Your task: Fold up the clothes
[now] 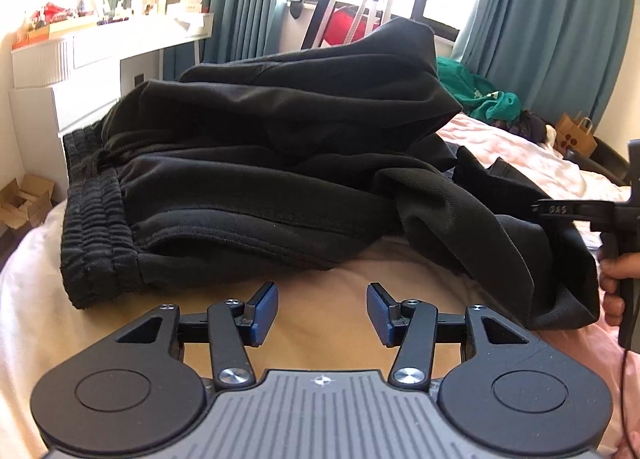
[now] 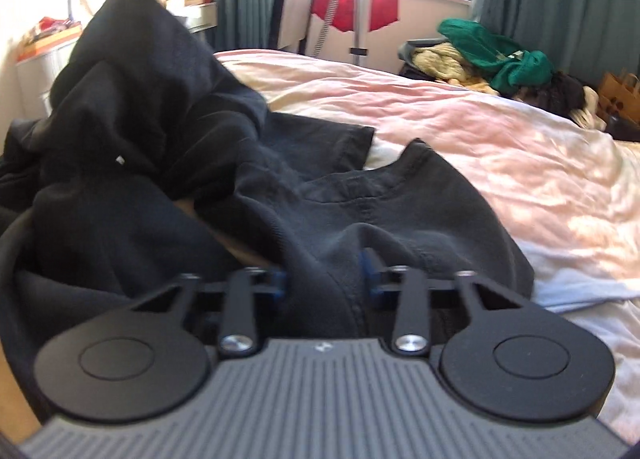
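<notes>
A black garment (image 1: 280, 147) with a ribbed elastic waistband (image 1: 96, 227) lies crumpled on the bed (image 1: 328, 343). My left gripper (image 1: 322, 299) hovers open just in front of it, over bare beige sheet, with nothing between its blue pads (image 1: 266, 313). At the right edge of the left wrist view my right gripper (image 1: 538, 209), held by a person's hand (image 1: 612, 287), meets the garment's right side. In the right wrist view the right gripper (image 2: 325, 279) is shut on a bunched fold of the black garment (image 2: 160, 179), which partly covers its pads (image 2: 370, 273).
A pink and white duvet (image 2: 480, 139) covers the bed to the right. A green clothing pile (image 2: 500, 55) and a brown paper bag (image 1: 576, 135) sit at the far side. A white dresser (image 1: 80, 71) stands on the left, with cardboard boxes (image 1: 24, 199) on the floor.
</notes>
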The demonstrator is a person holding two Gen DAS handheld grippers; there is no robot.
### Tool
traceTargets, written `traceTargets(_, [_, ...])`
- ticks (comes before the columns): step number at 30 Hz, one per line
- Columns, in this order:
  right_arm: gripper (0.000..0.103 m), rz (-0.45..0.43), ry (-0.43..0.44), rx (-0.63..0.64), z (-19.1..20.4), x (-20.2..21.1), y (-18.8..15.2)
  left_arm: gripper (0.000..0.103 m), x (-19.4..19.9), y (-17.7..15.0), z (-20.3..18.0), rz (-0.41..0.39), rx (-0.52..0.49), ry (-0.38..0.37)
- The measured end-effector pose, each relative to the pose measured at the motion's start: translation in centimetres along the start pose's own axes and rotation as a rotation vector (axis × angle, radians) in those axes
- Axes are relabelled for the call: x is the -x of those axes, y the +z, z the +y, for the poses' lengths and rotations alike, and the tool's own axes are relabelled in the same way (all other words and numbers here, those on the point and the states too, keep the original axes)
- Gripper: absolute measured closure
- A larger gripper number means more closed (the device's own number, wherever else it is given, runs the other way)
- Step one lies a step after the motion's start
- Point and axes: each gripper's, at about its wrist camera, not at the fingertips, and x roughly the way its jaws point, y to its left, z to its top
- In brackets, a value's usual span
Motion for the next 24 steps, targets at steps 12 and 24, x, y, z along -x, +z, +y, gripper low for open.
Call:
traceTargets(12, [0.09,-0.27,-0.176,-0.504,-10.5,9.8,-1.7,0.052,1.7,0.4,0.4,-0.072,0.019,0.0])
traceTargets(24, [0.09,-0.117,-0.117,-1.072,-20.0,11.6,-10.4,0.052,4.9,0.5,1.0,-0.113,0.062,-0.004])
